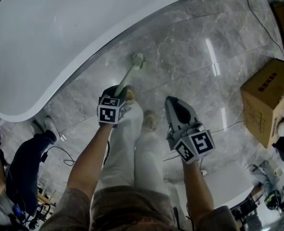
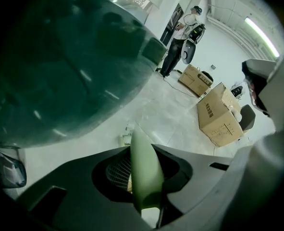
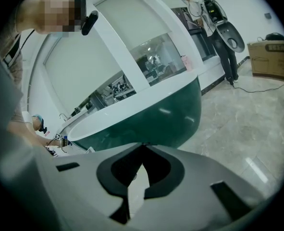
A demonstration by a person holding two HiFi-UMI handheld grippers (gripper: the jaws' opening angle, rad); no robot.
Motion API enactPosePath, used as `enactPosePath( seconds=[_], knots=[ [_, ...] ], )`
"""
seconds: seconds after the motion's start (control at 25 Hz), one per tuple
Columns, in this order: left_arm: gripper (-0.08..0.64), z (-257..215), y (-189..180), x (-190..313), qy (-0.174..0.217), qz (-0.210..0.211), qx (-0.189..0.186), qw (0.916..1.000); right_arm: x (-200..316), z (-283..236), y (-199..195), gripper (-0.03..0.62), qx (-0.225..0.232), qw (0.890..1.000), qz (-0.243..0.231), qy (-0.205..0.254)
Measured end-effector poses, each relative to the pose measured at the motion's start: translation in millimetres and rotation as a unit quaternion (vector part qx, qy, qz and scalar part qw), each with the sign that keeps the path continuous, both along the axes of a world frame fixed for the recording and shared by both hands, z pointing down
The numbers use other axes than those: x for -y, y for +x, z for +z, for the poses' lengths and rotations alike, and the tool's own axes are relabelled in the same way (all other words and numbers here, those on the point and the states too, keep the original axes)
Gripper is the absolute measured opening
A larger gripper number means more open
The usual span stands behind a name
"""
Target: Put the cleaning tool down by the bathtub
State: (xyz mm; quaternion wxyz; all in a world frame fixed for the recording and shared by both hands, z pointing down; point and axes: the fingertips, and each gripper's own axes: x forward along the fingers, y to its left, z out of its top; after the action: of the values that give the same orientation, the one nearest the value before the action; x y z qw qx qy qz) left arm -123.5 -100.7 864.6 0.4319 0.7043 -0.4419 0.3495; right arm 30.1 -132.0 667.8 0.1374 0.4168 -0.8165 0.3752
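White bathtub [image 1: 60, 32], left gripper [image 1: 123, 90] clamped on green cleaning tool [image 1: 131, 73], right gripper [image 1: 174, 104] closed, cardboard box [image 1: 270, 97] shut

The left tool [image 1: 121, 90] hides one end of the cleaning brush [image 1: 131, 72].

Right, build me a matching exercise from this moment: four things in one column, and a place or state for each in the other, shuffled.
Things:
1. pale green long-handled cleaning tool
2. brown cardboard box
3. white bathtub
4. right claw

Places or states:
A. closed, with nothing in it
B. fills the top left of the head view
C. gripped by the left claw
D. on the grey marble floor at the head view's right edge

Pairs: 1-C, 2-D, 3-B, 4-A.
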Motion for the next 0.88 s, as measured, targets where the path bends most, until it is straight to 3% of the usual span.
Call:
enactPosePath(
  seconds=[0.28,0.88],
  knots=[
    [0.101,21,10,5,-0.03,0.006,0.014,0.9994,-7,5,4,0.0,-0.002,1.0,0.002,-0.011],
    [0.098,48,19,38,-0.115,-0.04,0.042,0.9917,-9,10,10,0.0,0.0,1.0,0.01,-0.023]
  ],
)
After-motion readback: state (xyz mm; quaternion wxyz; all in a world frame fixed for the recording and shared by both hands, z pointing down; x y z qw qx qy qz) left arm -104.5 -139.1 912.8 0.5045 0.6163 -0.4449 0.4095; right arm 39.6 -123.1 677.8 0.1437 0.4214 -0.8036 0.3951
